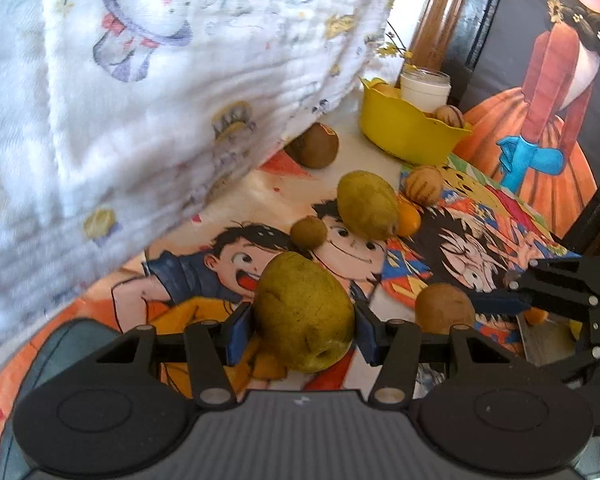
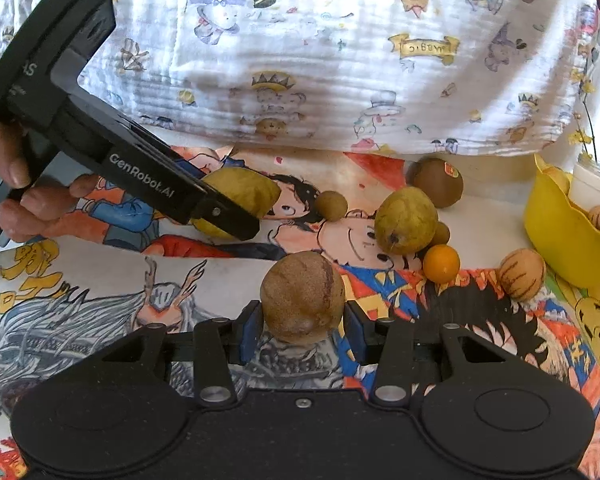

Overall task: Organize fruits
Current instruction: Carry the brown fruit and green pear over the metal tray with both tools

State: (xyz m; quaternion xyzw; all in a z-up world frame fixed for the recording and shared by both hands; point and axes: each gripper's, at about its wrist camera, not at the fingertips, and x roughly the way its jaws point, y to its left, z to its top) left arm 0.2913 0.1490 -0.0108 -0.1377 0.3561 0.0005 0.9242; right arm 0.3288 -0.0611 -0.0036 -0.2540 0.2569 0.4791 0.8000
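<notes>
My left gripper (image 1: 303, 322) is shut on a green pear (image 1: 304, 316), just above the cartoon-printed table cover; it also shows in the right wrist view (image 2: 236, 216). My right gripper (image 2: 303, 326) has its pads against a brown round fruit (image 2: 302, 296), which also shows in the left wrist view (image 1: 444, 307). A second green pear (image 2: 405, 220) lies mid-table with a small orange fruit (image 2: 441, 263), a striped fruit (image 2: 522, 274) and a small brown fruit (image 2: 331, 205) around it. A yellow bowl (image 2: 560, 232) at the far right holds a striped fruit.
A white printed cloth (image 2: 320, 60) hangs over the back of the table. A brown stickered fruit (image 2: 436, 182) lies by its hem. A white jar (image 1: 425, 89) stands behind the yellow bowl (image 1: 404, 128). A painted panel (image 1: 540, 100) stands at the right.
</notes>
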